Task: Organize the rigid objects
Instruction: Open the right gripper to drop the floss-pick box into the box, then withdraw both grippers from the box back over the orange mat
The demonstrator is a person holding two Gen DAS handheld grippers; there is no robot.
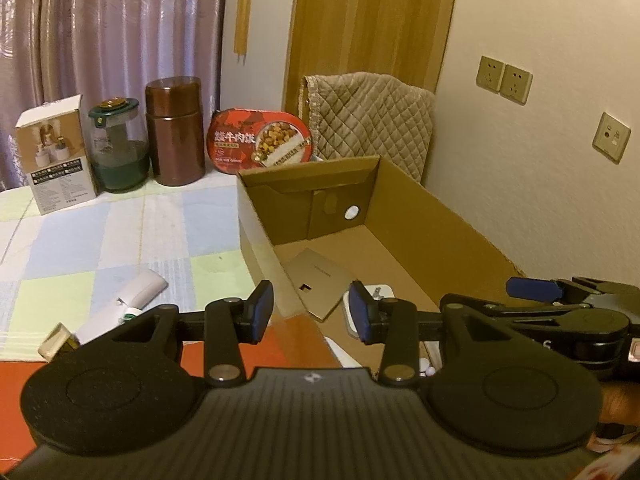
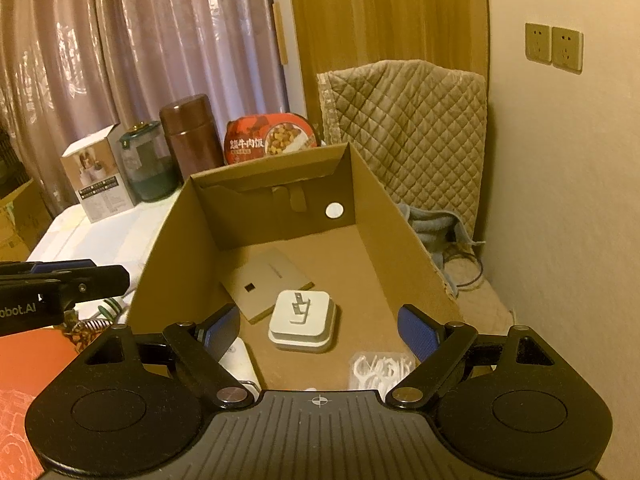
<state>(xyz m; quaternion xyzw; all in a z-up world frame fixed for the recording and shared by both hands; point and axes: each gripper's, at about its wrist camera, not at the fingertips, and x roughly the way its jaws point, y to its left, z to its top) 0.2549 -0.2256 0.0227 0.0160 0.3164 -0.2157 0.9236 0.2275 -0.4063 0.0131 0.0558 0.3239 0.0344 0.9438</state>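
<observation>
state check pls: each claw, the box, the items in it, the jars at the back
left claw: open, empty
right claw: open wide, empty
cardboard box: open top, upright
white plug adapter: lying in box, prongs up
flat tan card: flat on box floor
brown canister: upright, lidded
glass jar: upright, lid on

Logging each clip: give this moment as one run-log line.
left gripper: open, empty | right gripper: open, empty, over brown cardboard box | in box: white square charger, flat beige card | outside: white tube

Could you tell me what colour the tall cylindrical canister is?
Glossy dark brown canister; clearest in the left wrist view.
</observation>
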